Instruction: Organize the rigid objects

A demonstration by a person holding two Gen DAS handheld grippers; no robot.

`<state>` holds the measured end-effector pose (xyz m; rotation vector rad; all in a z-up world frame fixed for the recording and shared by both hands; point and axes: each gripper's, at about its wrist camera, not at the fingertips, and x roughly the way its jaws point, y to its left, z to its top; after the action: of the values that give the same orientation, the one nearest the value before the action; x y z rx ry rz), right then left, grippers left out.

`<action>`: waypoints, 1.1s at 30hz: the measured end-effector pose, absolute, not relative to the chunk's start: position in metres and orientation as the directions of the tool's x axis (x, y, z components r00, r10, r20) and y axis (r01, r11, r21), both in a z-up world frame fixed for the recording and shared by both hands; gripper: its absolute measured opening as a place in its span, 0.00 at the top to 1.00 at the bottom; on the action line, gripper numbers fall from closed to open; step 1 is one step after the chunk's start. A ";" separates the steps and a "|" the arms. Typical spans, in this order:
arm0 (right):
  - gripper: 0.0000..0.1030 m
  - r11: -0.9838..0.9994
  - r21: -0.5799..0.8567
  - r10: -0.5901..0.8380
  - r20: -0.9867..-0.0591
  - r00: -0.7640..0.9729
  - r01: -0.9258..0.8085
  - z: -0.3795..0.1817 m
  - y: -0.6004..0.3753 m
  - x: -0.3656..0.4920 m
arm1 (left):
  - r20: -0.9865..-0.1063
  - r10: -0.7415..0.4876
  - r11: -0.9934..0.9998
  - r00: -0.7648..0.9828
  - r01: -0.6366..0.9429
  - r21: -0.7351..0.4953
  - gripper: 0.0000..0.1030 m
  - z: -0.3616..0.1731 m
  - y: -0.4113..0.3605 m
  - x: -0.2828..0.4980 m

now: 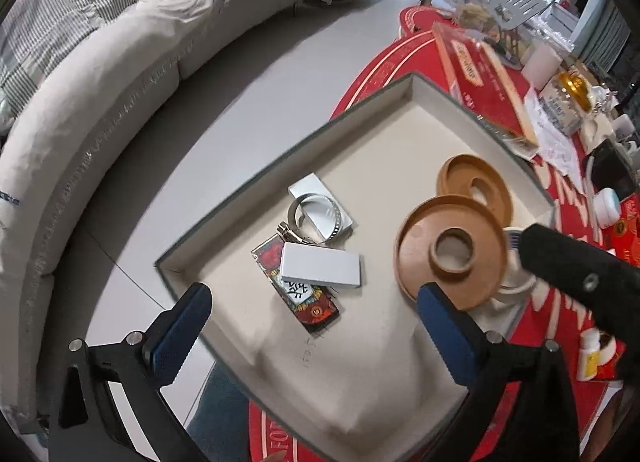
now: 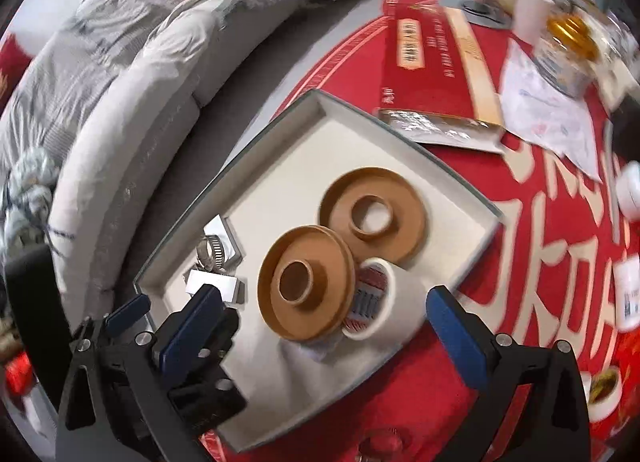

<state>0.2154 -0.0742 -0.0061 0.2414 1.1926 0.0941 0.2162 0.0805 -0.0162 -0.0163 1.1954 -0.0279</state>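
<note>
A shallow white tray lies on a red tablecloth. It holds a white card, a metal hose clamp, a shiny plate, a patterned card and two brown discs with centre holes, the near one overlapping the far one. A white tape roll lies against the near disc. My left gripper hovers open over the cards. Open too, my right gripper hangs above the near disc and the roll, pads clear of both.
A long red box, papers, a gold-lidded jar and a small white jar crowd the table beyond the tray. A pill bottle stands at the right. A pale sofa curves along the left, across grey floor.
</note>
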 end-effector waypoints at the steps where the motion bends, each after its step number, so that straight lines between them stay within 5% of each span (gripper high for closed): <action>1: 0.00 0.969 0.238 0.196 -0.900 0.389 0.061 -0.001 -0.078 0.210 | -0.927 -0.041 0.999 0.374 0.017 -0.038 0.00 -0.010 0.081 0.211; 17: 0.00 0.917 0.256 0.123 -0.911 0.394 0.306 0.004 -0.163 0.038 | -0.915 -0.129 0.976 0.382 0.213 -0.048 0.00 0.028 0.039 0.104; 33: 0.00 0.775 0.239 0.035 -0.941 0.338 0.585 -0.053 -0.216 -0.109 | -0.943 -0.139 0.948 0.303 0.317 -0.039 0.00 -0.006 0.012 0.012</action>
<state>-0.1093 -0.2160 -0.0530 0.6158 1.1874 -0.3888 0.0120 0.0118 -0.0062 0.1654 1.2276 -0.3040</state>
